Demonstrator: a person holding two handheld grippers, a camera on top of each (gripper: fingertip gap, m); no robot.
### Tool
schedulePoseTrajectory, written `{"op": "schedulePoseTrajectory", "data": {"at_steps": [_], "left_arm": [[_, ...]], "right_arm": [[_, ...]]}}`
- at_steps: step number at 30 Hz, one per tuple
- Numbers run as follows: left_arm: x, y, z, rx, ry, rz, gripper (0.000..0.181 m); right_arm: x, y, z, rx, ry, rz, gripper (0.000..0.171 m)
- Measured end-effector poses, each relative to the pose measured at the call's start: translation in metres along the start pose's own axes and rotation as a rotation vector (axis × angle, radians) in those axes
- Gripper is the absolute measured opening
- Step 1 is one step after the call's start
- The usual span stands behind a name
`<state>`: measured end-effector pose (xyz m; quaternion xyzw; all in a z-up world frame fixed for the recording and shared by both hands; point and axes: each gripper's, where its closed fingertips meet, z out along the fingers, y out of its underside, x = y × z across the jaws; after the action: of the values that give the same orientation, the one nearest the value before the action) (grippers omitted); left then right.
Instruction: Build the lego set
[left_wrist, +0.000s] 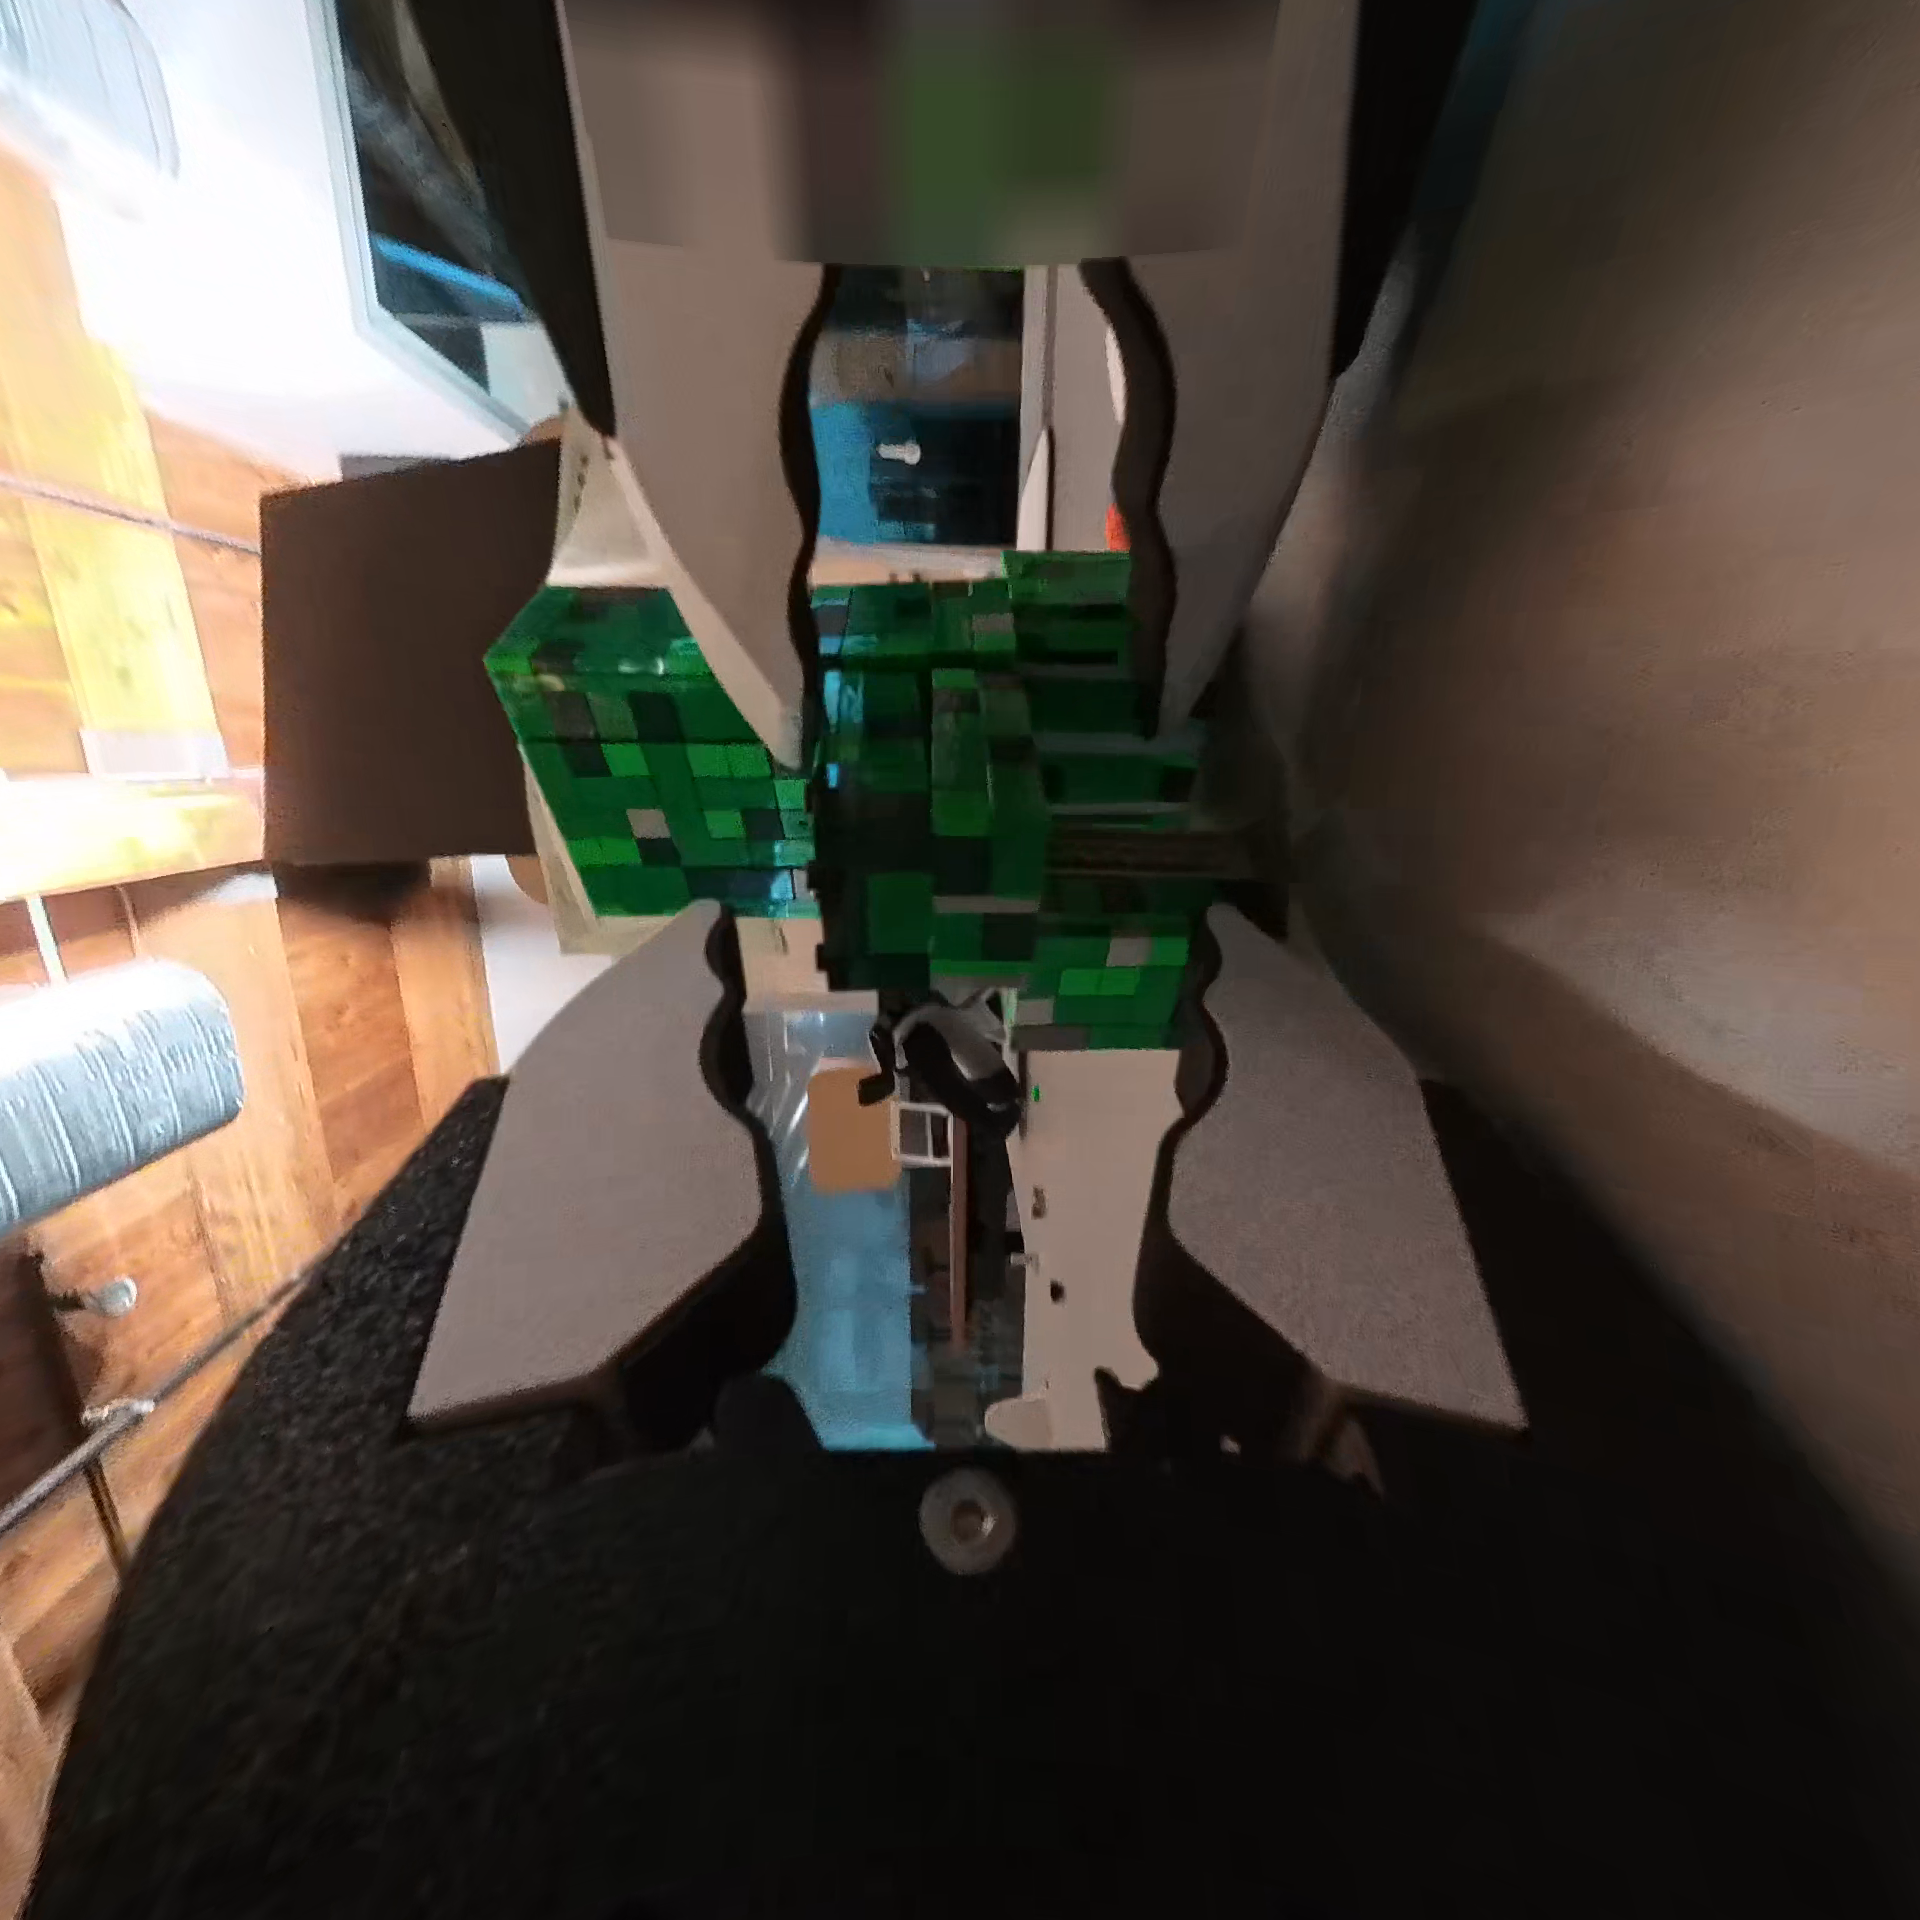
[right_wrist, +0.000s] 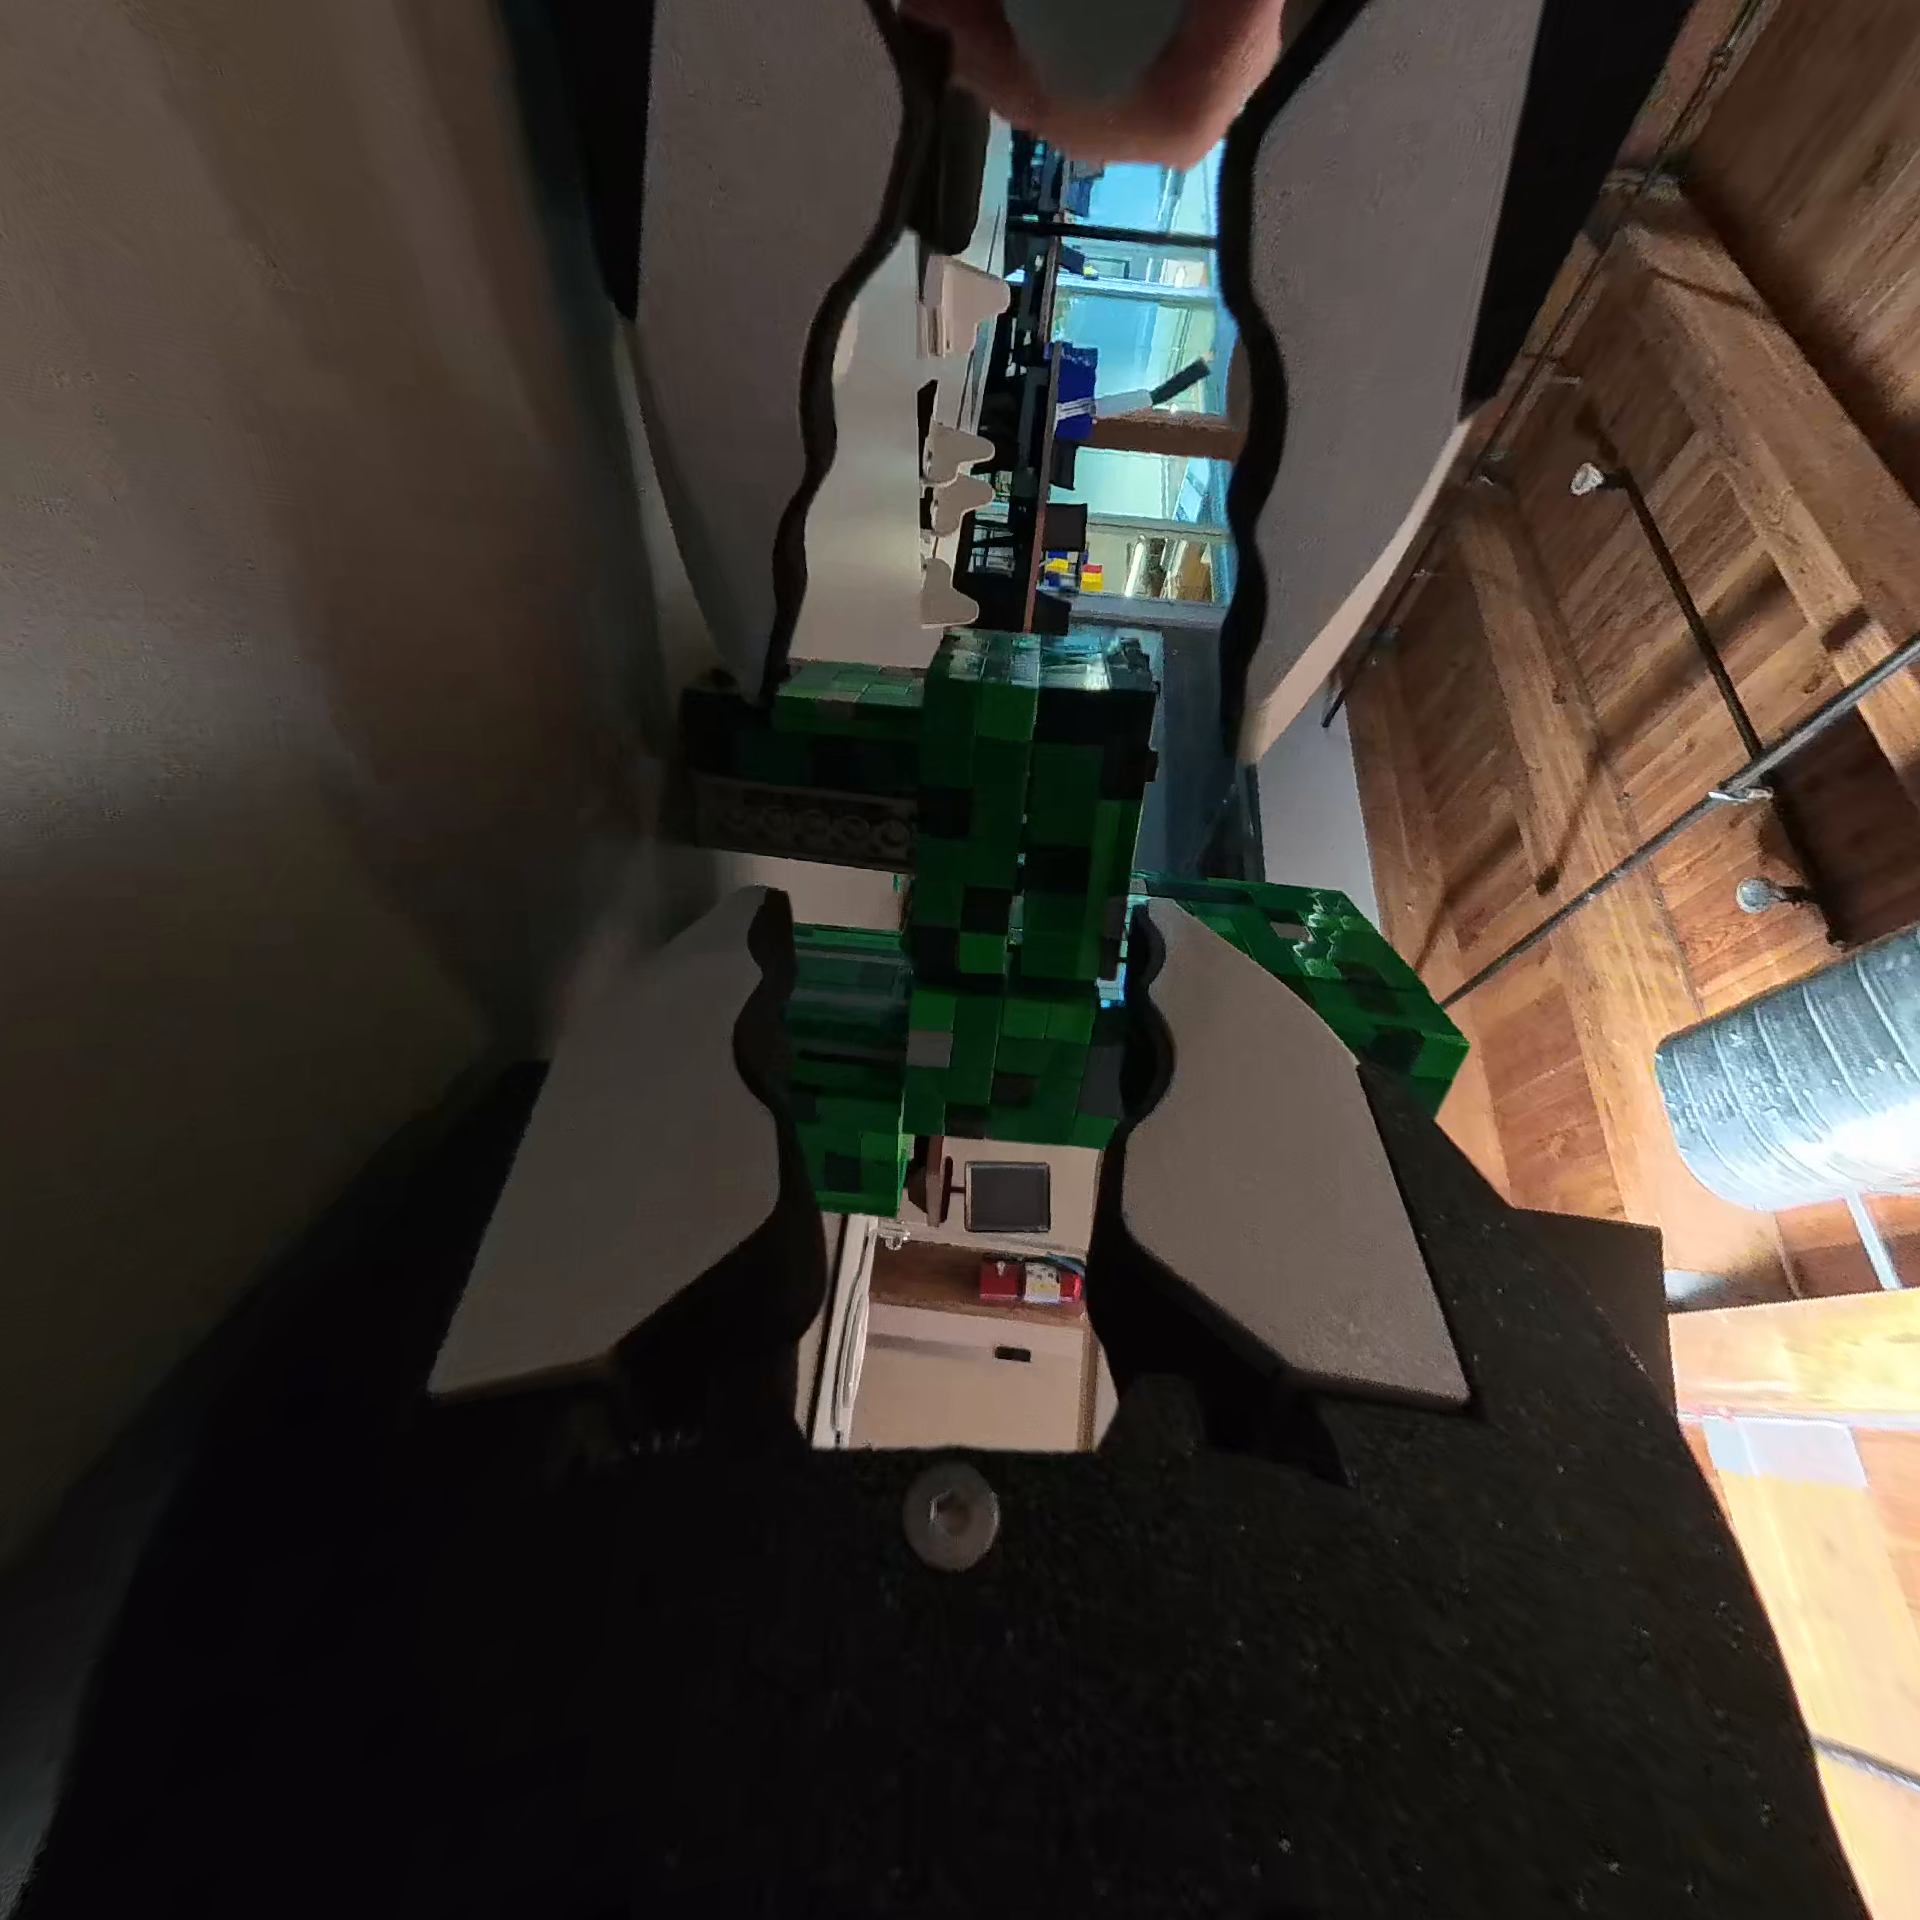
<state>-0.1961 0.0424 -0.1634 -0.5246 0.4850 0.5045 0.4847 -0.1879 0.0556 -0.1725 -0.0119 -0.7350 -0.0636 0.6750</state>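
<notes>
Green-and-black pixel-patterned lego model (left_wrist: 935, 810), grey tongs (left_wrist: 966, 935)

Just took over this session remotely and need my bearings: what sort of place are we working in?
Probably a converted loft or workshop-style office: a wood plank ceiling with a metal duct and pipes, plus desks with white chairs by large windows.

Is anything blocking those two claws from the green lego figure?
Nothing visible does: the left gripper and the right gripper each already hold the green lego model from opposite ends.
</notes>
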Motion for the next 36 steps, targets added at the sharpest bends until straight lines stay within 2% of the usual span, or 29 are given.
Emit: {"op": "schedulePoseTrajectory", "data": {"at_steps": [7,11,27,28,30,32,34,36], "left_arm": [[-0.002,-0.01,0.006,0.08,-0.039,0.03,0.06],[-0.008,-0.012,0.006,0.084,-0.075,0.026,0.04],[-0.009,-0.013,0.007,0.091,-0.055,-0.002,0.038],[-0.009,-0.013,0.007,0.092,-0.054,-0.002,0.038],[-0.008,-0.014,0.007,0.096,-0.06,0.013,0.038],[-0.009,-0.015,0.007,0.103,-0.06,0.016,0.038],[-0.009,-0.014,0.007,0.109,-0.06,0.019,0.038],[-0.009,-0.014,0.007,0.117,-0.06,0.02,0.038]], "right_arm": [[0.006,0.0,0.003,-0.022,0.04,-0.005,0.048],[0.011,-0.001,0.002,-0.024,0.056,0.001,0.039],[0.012,0.0,-0.002,-0.014,0.009,0.087,0.035],[0.012,-0.001,-0.002,-0.008,0.004,0.112,0.035],[0.013,-0.004,-0.001,0.0,-0.012,0.157,0.061],[0.007,-0.006,0.002,-0.017,-0.072,0.164,0.074],[-0.001,-0.006,0.005,-0.029,-0.128,0.131,0.078],[-0.003,-0.001,0.006,-0.057,-0.151,0.106,0.072]]}}
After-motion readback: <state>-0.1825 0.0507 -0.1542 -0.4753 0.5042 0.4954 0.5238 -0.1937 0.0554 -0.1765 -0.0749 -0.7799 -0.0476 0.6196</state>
